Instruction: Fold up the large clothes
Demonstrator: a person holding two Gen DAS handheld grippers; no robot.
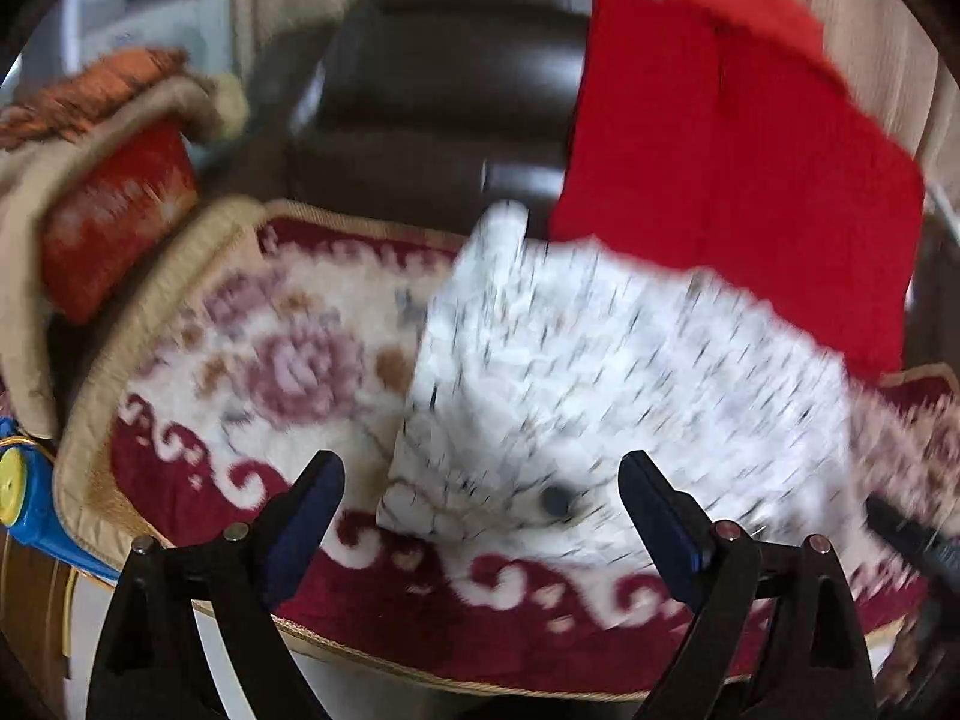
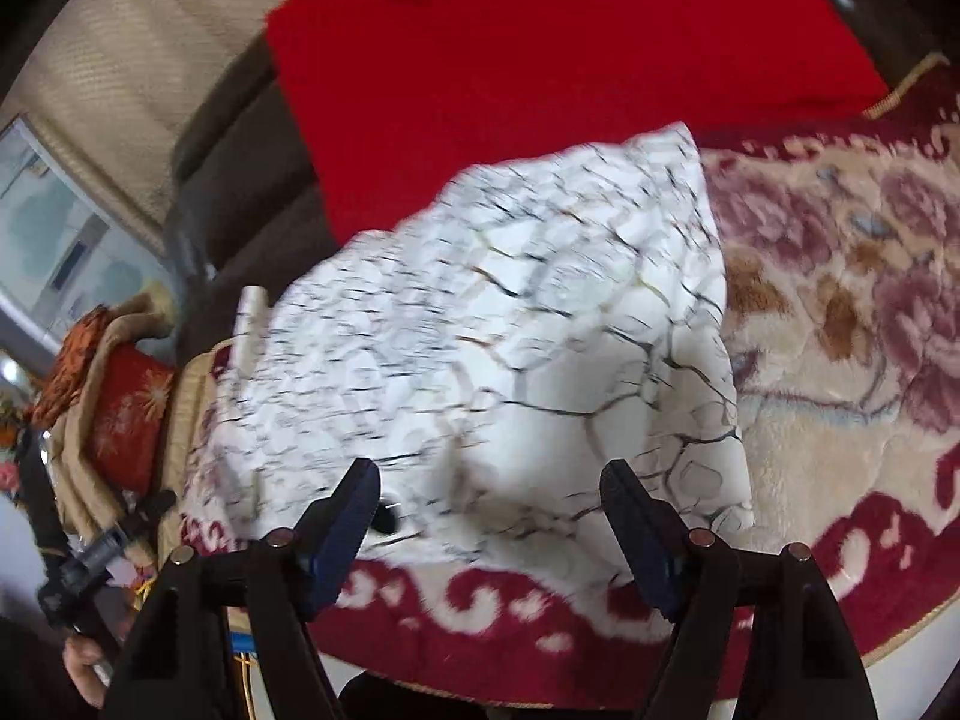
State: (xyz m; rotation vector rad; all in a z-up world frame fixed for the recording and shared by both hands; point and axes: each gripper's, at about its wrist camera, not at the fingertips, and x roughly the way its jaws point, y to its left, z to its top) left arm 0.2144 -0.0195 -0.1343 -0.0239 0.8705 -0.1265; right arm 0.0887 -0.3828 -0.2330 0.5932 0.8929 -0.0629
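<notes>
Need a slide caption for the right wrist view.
Open right gripper above a folded white crackle-patterned garment on a floral red-and-cream blanket, red cloth behind.

A sofa seat covered by a plush floral blanket (image 1: 288, 360), cream at the centre with rose motifs and a dark red scrolled border, carries the items. A white garment (image 1: 600, 384) with a black crackle pattern lies folded on the blanket, directly ahead of both tools. Beyond it a red cloth (image 2: 540, 60) rests partly on the blanket and partly against the dark backrest (image 1: 432, 102). Far left of the left tool (image 1: 480, 510) sits a red cushion (image 1: 114, 216).
</notes>
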